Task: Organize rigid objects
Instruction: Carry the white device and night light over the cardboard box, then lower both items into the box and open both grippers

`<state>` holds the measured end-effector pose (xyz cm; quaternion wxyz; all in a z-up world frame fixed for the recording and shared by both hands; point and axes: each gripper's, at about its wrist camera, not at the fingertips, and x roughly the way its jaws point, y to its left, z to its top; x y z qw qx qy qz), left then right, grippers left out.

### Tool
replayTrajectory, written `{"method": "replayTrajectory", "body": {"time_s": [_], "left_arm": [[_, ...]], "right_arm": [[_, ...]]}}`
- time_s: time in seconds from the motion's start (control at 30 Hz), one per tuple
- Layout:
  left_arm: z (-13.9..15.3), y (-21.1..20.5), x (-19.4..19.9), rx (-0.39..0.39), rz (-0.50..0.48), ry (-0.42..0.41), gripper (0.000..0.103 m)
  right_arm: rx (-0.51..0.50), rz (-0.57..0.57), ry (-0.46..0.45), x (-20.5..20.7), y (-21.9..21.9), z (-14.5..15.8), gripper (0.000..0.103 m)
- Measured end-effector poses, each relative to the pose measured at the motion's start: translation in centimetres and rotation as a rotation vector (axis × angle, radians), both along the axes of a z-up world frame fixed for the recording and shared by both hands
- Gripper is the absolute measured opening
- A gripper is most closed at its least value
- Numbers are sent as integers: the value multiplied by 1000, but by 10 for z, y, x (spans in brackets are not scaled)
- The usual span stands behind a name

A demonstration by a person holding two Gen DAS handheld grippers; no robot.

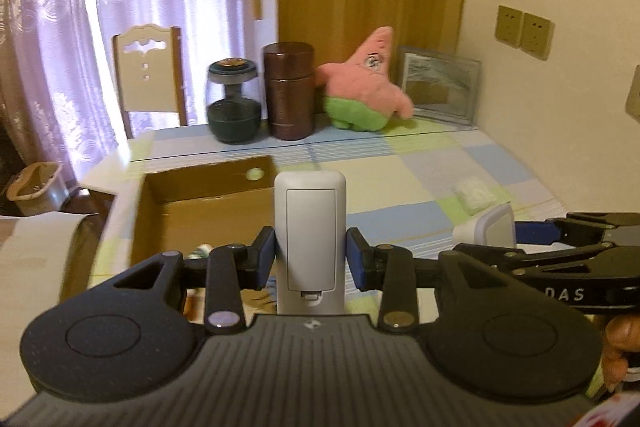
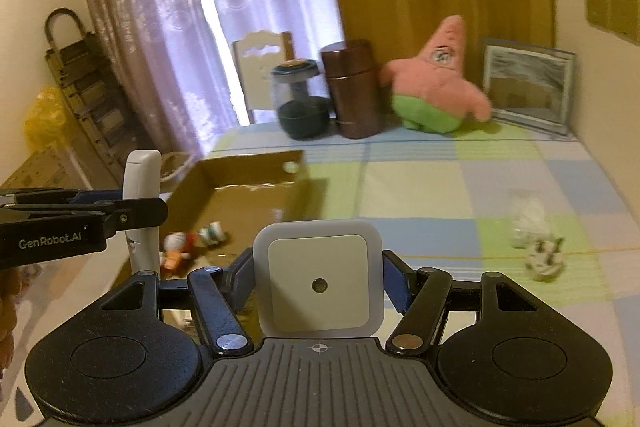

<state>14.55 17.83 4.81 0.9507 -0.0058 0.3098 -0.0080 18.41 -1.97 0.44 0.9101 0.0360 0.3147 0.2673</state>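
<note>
My left gripper (image 1: pixel 311 254) is shut on a grey-white remote control (image 1: pixel 310 227), held upright with its battery cover facing the camera. It hangs above the near edge of an open cardboard box (image 1: pixel 208 187). My right gripper (image 2: pixel 319 277) is shut on a square white night light (image 2: pixel 318 281) with a small round sensor. In the right wrist view the left gripper (image 2: pixel 132 205) with the remote (image 2: pixel 141 179) shows at the left, over the box (image 2: pixel 248 187). Small toy figures (image 2: pixel 180 247) lie in the box. The right gripper (image 1: pixel 516 231) with the night light (image 1: pixel 494 229) shows at the right of the left wrist view.
The table (image 1: pixel 440 163) has a checked cloth. At the back stand a glass jar (image 1: pixel 234 103), a brown canister (image 1: pixel 289 89), a pink plush star (image 1: pixel 366 83) and a picture frame (image 1: pixel 440 87). A clear packet (image 1: pixel 476 193) and a spotted toy (image 2: pixel 544 255) lie on the right.
</note>
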Motion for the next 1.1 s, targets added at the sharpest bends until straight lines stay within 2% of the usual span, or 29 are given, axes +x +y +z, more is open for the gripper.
{"method": "replayTrajectory", "body": {"time_s": [0.23, 0.43, 0.6, 1.1], "left_arm": [[-2, 47, -2, 20, 42, 43, 33], [-14, 70, 5, 51, 49, 77, 33], [-28, 81, 14, 72, 48, 101, 33], [-67, 101, 48, 43, 38, 157, 33]], "right_arm": [[2, 49, 13, 2, 42, 2, 62], [-11, 81, 26, 11, 67, -4, 62], [-19, 91, 35, 18, 85, -11, 62], [-42, 96, 84, 49, 119, -36, 62]]}}
